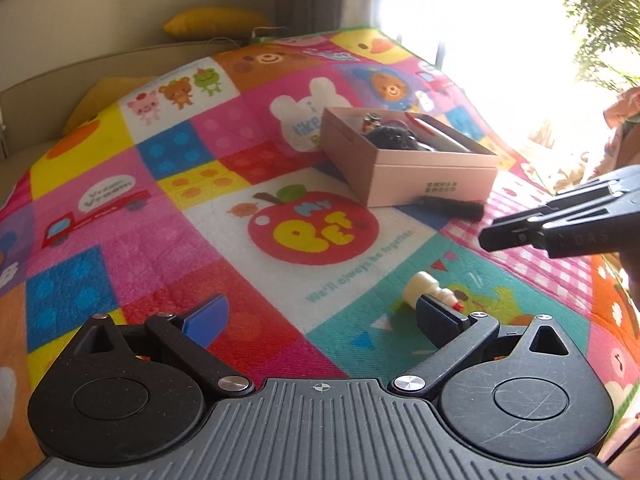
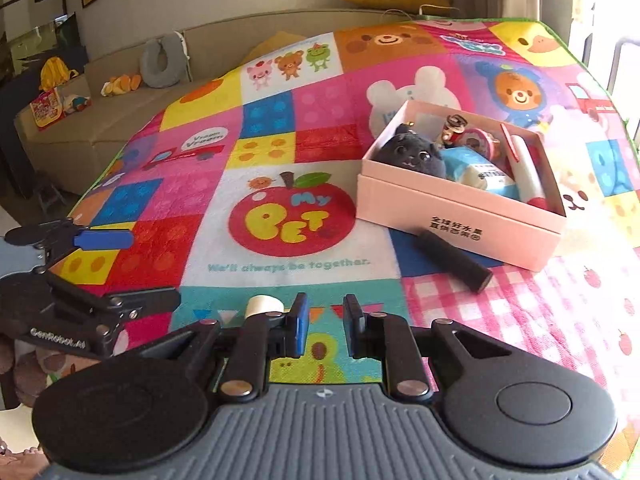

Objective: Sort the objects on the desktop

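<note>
Only the right wrist view looks into the pink cardboard box (image 2: 460,216), showing a plush black cat (image 2: 412,156) on the patchwork fleece blanket (image 2: 280,264). A matte black cylinder (image 2: 452,260) lies just near of the box. The right gripper (image 2: 325,324) is nearly closed on nothing; the left gripper (image 1: 320,316) gapes wide, a small cream bottle (image 1: 430,289) by its right finger.

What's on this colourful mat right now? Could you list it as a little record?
surface: play mat
container: pink box, open, holding a black plush, a pen and other small things
beside box: black cylinder lying on the mat in front of it
loose item: small cream bottle on the mat
left gripper: open, empty
right gripper: nearly shut, empty
</note>
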Motion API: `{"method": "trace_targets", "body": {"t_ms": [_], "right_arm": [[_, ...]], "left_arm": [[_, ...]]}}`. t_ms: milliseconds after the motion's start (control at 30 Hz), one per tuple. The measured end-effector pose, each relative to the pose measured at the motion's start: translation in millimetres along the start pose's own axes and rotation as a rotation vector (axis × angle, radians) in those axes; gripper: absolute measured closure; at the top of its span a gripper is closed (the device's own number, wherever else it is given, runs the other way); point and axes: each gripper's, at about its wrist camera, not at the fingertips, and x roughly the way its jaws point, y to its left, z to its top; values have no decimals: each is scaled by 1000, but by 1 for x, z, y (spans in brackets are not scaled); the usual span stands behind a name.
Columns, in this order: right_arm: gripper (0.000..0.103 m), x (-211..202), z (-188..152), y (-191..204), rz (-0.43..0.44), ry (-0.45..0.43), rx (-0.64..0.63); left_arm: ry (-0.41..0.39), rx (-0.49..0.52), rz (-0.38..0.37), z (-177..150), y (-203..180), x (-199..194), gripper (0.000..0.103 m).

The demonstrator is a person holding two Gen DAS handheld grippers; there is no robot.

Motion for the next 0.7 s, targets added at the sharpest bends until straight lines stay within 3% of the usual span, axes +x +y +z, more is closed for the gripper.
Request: {"method": "trace_targets", "body": {"t_ms": [67, 300, 367, 500, 700], "right_arm": [[83, -2, -4, -5, -40, -23, -2], [51, -6, -18, -32, -119, -47, 61], [46, -7, -23, -39, -139, -54, 80], [35, -7, -35, -51, -173, -57, 114], [22, -2, -46, -64, -217, -61, 146]], "left_arm": [[-8, 69, -31, -1, -15, 2, 1], [46, 284, -137, 4, -53, 36, 1], [68, 278, -154, 7, -53, 47, 2], [106, 212, -216, 11, -49, 60, 15], [135, 169, -275, 5, -56, 56, 13]]}}
